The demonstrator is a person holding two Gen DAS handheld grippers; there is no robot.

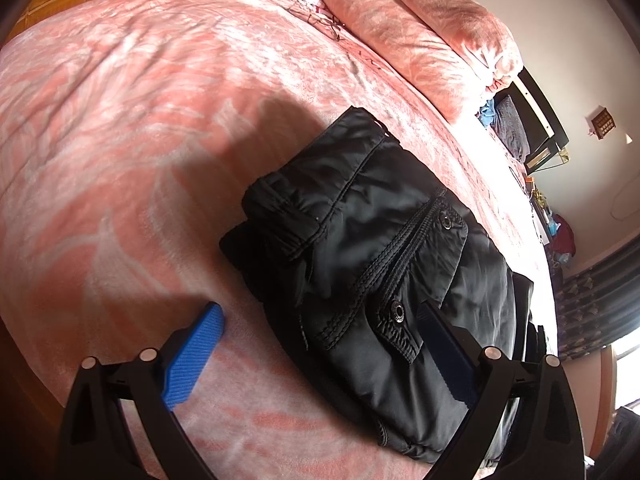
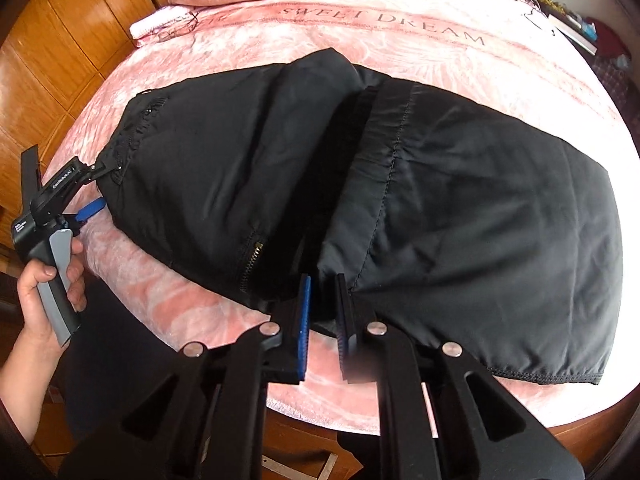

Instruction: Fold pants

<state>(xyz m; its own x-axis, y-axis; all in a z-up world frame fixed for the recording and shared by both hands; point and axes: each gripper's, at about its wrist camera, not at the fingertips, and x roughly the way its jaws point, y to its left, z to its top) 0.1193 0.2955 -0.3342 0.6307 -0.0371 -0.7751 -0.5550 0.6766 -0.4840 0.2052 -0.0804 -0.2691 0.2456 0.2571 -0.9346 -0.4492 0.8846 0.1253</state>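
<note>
Black pants (image 2: 360, 184) lie partly folded on the pink bed. In the left wrist view the waist end with snap pockets (image 1: 380, 248) is right ahead. My left gripper (image 1: 320, 320) is open, one blue finger (image 1: 196, 356) on the blanket, the other (image 1: 444, 352) over the pants' edge. It also shows in the right wrist view (image 2: 90, 206) at the pants' left end. My right gripper (image 2: 323, 300) is nearly shut, its fingers a narrow gap apart at the pants' near edge by a fold; whether cloth is between them is unclear.
The pink blanket (image 2: 400, 28) covers the bed. Pillows (image 1: 420, 28) lie at the head. A wooden wardrobe (image 2: 52, 60) stands to the left. Shelves with clutter (image 1: 544, 140) are beyond the bed's far side.
</note>
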